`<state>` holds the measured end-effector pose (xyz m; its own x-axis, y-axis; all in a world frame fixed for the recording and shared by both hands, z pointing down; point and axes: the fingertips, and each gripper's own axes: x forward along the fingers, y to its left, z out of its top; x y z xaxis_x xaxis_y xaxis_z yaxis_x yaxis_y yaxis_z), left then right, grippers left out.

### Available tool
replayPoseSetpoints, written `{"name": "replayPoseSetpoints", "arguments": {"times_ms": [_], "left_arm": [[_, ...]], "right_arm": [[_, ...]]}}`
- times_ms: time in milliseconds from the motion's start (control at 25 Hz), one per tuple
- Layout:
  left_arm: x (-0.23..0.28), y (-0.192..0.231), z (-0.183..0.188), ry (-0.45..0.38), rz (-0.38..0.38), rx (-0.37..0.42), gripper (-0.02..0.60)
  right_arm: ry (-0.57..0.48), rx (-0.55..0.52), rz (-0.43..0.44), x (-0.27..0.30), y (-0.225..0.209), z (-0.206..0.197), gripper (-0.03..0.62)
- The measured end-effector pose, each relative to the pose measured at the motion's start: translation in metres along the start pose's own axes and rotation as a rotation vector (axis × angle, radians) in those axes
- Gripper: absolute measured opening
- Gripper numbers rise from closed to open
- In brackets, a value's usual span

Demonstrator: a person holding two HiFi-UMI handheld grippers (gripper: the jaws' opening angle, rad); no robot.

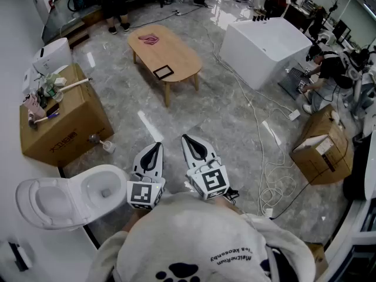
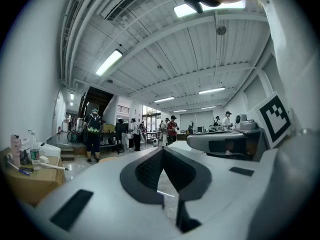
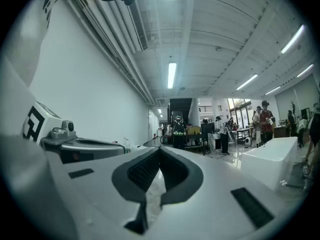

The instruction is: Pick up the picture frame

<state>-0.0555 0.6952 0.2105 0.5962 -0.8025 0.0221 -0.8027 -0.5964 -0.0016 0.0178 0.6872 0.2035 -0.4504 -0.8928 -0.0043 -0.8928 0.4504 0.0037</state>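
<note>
A small black picture frame [image 1: 163, 71] lies flat on the near end of an oval wooden table [image 1: 176, 54] far ahead in the head view. Both grippers are held level, close to the person's chest, well short of the table. My left gripper [image 1: 154, 146] is shut with nothing between its jaws, and so is my right gripper [image 1: 187, 138] beside it. In the left gripper view the left gripper [image 2: 161, 150] points across the room; the right gripper [image 3: 159, 149] does the same in the right gripper view. The frame does not show in either gripper view.
A pink cloth [image 1: 148, 39] lies on the table's far end. A white toilet [image 1: 64, 197] stands at near left beside a cardboard box [image 1: 61, 119] loaded with bottles. A white bathtub [image 1: 267, 49], cables [image 1: 258, 134] on the floor, boxes [image 1: 323, 148] and people stand around.
</note>
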Motion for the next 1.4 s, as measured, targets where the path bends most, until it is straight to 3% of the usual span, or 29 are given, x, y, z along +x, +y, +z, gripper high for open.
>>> {"name": "replayPoseSetpoints", "arguments": {"times_ms": [320, 640, 960, 1400], "left_arm": [[0.009, -0.001, -0.007, 0.014, -0.001, -0.002, 0.008], [0.044, 0.027, -0.014, 0.005, -0.003, -0.017, 0.009], [0.109, 0.095, -0.017, 0.022, -0.018, -0.033, 0.008], [0.189, 0.188, -0.020, 0.042, -0.093, -0.017, 0.008]], "right_arm": [[0.004, -0.006, 0.003, 0.005, -0.008, -0.005, 0.009], [0.000, 0.015, 0.004, 0.041, -0.028, -0.009, 0.009], [0.039, 0.028, -0.017, 0.125, -0.057, -0.017, 0.009], [0.068, 0.049, -0.112, 0.234, -0.097, -0.028, 0.009]]}}
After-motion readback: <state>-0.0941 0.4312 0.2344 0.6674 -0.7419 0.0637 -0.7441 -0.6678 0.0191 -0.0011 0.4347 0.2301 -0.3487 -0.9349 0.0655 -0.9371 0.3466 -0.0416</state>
